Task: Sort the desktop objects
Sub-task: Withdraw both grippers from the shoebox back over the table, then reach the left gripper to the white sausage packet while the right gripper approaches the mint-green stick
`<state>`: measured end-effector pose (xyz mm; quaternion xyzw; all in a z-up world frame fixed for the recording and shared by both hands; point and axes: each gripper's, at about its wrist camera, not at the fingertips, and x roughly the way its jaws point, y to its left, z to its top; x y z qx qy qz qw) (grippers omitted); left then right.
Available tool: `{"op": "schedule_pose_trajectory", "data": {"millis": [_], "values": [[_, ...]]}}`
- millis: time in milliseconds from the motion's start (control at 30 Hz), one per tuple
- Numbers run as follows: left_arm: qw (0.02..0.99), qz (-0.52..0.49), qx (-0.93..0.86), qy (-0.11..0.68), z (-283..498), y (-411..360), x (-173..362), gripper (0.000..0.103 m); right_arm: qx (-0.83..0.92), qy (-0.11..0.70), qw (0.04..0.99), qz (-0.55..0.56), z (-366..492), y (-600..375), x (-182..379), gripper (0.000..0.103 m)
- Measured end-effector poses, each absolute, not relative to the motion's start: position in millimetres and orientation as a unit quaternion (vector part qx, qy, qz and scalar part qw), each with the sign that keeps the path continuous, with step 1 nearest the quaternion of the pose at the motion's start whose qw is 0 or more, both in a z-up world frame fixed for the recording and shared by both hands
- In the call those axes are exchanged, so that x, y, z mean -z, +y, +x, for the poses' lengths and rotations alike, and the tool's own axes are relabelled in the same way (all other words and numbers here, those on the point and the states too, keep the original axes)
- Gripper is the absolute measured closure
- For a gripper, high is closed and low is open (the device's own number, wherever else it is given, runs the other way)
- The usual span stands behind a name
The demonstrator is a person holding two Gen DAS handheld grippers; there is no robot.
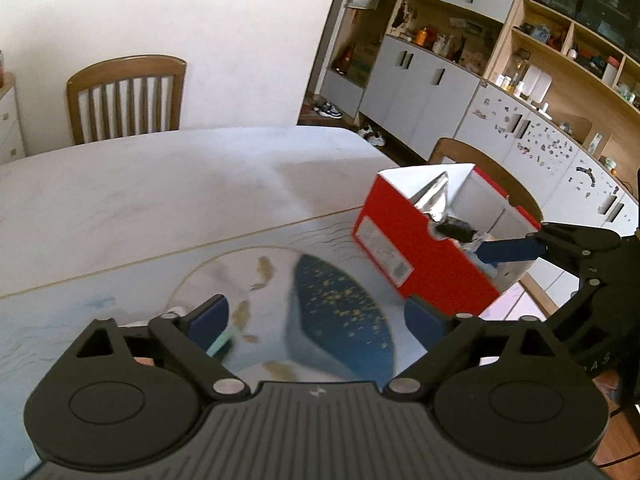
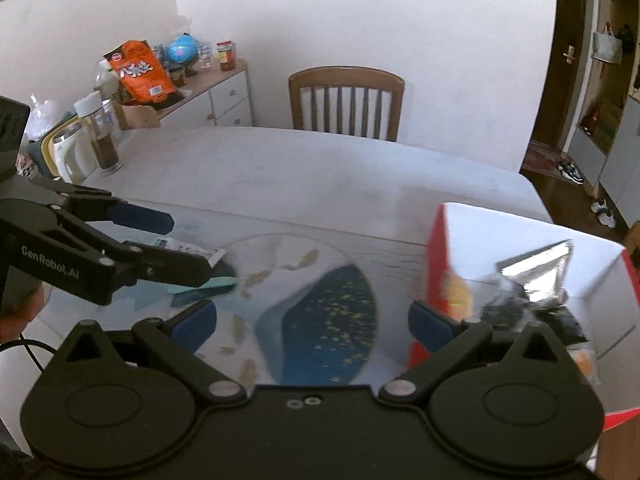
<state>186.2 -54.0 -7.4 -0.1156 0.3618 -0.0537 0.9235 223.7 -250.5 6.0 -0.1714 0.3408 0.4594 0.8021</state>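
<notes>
A red box (image 1: pixel 416 252) with a white inside stands at the right of the table mat; it holds a silver foil packet (image 1: pixel 434 198) and dark wrappers. In the right wrist view the box (image 2: pixel 438 264) is at the right with the foil packet (image 2: pixel 536 272) inside. My left gripper (image 1: pixel 316 316) is open above the mat, over a teal paper slip (image 1: pixel 221 344). In the right wrist view the left gripper (image 2: pixel 188 244) hovers over small papers and packets (image 2: pixel 196 284). My right gripper (image 2: pixel 312 322) is open and empty beside the box; one of its fingers (image 1: pixel 508 250) reaches over the box.
A patterned mat (image 1: pixel 320 300) with a blue fish shape covers the near table. A wooden chair (image 2: pixel 346 100) stands at the far side, another (image 1: pixel 480 168) behind the box. Bottles, a kettle and snack bags (image 2: pixel 140 72) crowd the far left sideboard.
</notes>
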Motion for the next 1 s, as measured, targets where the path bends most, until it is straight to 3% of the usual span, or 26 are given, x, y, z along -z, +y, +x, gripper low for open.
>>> {"op": "schedule_pose_trajectory", "data": {"millis": [1000], "values": [[0.909, -0.058, 0.147, 0.386, 162, 55, 74, 0.001, -0.484, 0.33, 0.784, -0.207, 162, -153, 62, 0.0]]}}
